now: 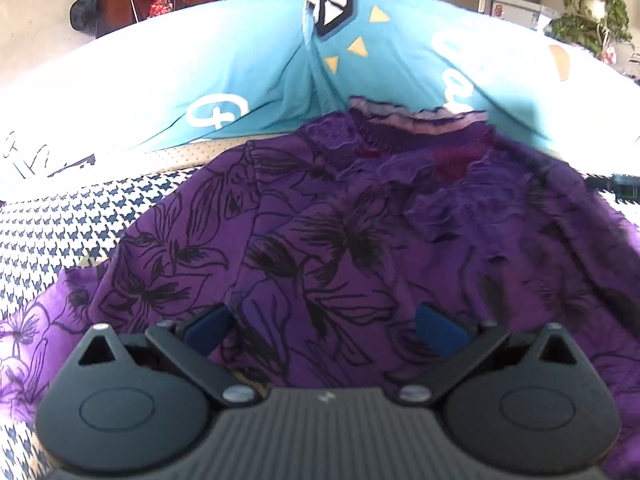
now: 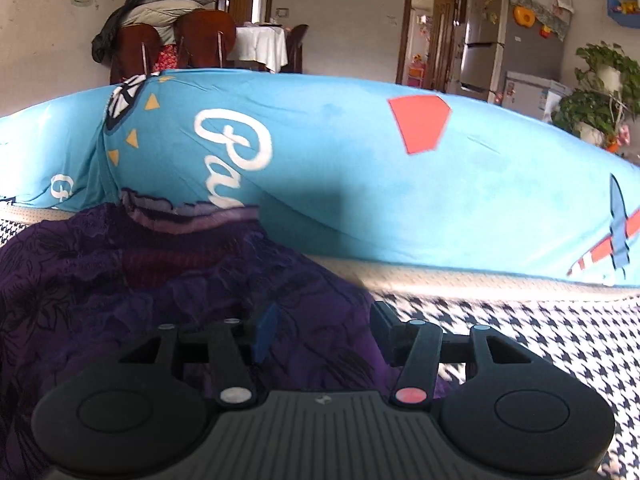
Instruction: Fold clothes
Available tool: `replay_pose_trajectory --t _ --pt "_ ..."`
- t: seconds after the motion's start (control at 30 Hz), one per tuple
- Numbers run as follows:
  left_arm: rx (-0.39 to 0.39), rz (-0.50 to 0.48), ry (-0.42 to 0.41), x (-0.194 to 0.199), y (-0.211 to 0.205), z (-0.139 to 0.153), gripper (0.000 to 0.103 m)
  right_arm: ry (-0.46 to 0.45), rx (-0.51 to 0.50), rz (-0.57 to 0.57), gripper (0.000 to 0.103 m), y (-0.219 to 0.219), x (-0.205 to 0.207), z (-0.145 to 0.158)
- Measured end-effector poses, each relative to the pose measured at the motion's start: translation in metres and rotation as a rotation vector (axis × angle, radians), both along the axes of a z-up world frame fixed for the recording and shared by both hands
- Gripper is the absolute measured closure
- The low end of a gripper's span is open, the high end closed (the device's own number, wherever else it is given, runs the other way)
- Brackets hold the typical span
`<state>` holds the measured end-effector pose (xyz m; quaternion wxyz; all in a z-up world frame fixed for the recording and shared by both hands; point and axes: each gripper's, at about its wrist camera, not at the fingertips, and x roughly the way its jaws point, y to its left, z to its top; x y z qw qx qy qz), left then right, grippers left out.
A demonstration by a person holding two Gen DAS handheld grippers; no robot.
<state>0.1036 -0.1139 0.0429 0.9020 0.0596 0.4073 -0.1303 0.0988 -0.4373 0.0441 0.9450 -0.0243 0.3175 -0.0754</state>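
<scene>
Bed surface with black-and-white houndstooth cover (image 2: pixel 540 340) carries everything; in the left wrist view the same cover (image 1: pixel 60 232) shows along the left side. Along its far edge lies a long blue quilt (image 2: pixel 340 152), rolled or bunched, printed with white script, a red pentagon, yellow triangles and a plane; in the left wrist view the quilt (image 1: pixel 260 64) spans the whole far edge. A pale perforated strip runs between quilt and houndstooth.

Purple floral garment (image 1: pixel 340 232) lies spread on the cover, its far end touching or just against the quilt, black line-flowers on the near part, a lace-like textured patch and a pale striped band at the far end. In the right wrist view the garment (image 2: pixel 140 280) fills the left half, in shade, its right edge ending on bare houndstooth.

Left gripper (image 1: pixel 324 326) is low over the near part of the garment, jaws spread wide, blue pads apart, cloth under the gap but not pinched. Right gripper (image 2: pixel 324 330) is at the garment's right edge, jaws about half apart, nothing clamped; purple cloth lies below the gap, whether it touches the pads cannot tell.

Background: wooden chairs (image 2: pixel 172 40) with coats piled on, table with white cloth (image 2: pixel 260 46), fridge (image 2: pixel 484 52), potted plant (image 2: pixel 600 92).
</scene>
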Motion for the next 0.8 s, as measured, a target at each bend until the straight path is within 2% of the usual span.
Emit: replay_pose_trajectory --t 0.17,0.23,0.3,0.57,0.7,0.73,0.8 --pt "-0.032 -0.016 0.013 -0.023 -0.007 0.009 0.0 0.059 -0.027 -0.074 0.05 -0.03 -0.036 -0.008" --pt "-0.059 -0.018 0.026 -0.033 -0.005 0.011 0.0 0.065 -0.018 -0.103 0.046 -0.041 -0.045 -0.01" --pt "-0.076 -0.021 0.034 -0.039 -0.005 0.012 0.0 0.06 -0.023 -0.141 0.039 -0.049 -0.049 -0.013" --pt "-0.084 -0.013 0.062 -0.042 -0.004 0.01 0.0 0.059 0.057 -0.158 0.038 -0.064 -0.047 -0.035" --pt "-0.098 -0.002 0.096 -0.037 -0.001 0.005 0.0 0.041 0.084 -0.141 0.049 -0.064 -0.045 -0.036" --pt "-0.099 0.0 0.104 -0.036 0.0 0.003 0.0 0.037 0.08 -0.132 0.058 -0.063 -0.045 -0.036" --pt "-0.101 0.006 0.119 -0.034 0.0 0.001 0.0 0.032 0.081 -0.096 0.085 -0.059 -0.045 -0.036"
